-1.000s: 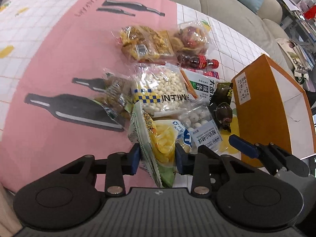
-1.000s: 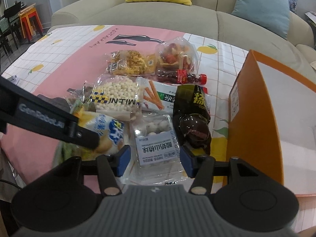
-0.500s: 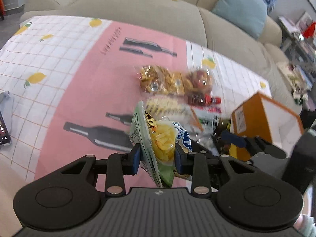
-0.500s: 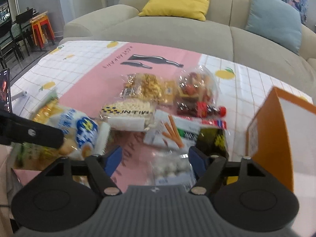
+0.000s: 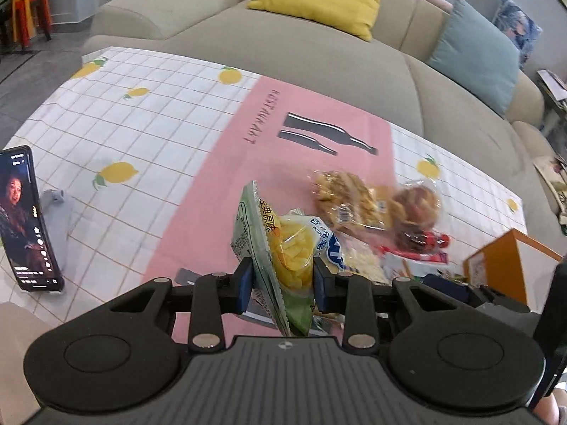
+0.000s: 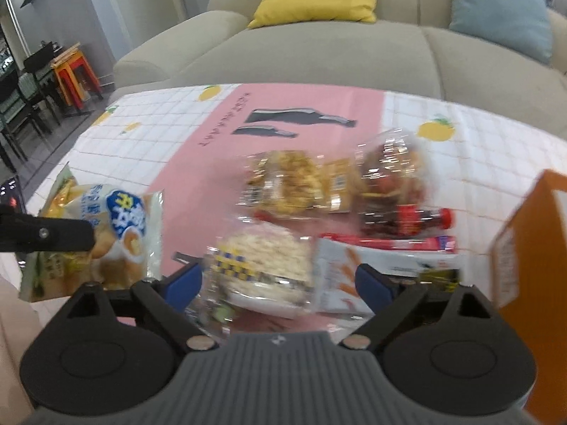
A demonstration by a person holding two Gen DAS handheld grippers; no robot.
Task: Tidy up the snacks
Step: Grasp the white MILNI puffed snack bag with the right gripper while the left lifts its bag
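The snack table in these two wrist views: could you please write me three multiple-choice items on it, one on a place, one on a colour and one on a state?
1. Where does the phone stand?
A. propped at the table's left edge
B. inside the box
C. on the sofa

2. What colour is the outside of the box?
A. blue
B. orange
C. green

3. What is the left gripper doing?
A. standing open and empty
B. shut on a bottle
C. shut on the chip bag

Answers:
1 A, the left wrist view shows it upright on the checked tablecloth at the far left.
2 B, its outer wall is orange in both views.
3 C, both blue pads press the bag's sides, while the right gripper stands open with nothing held.
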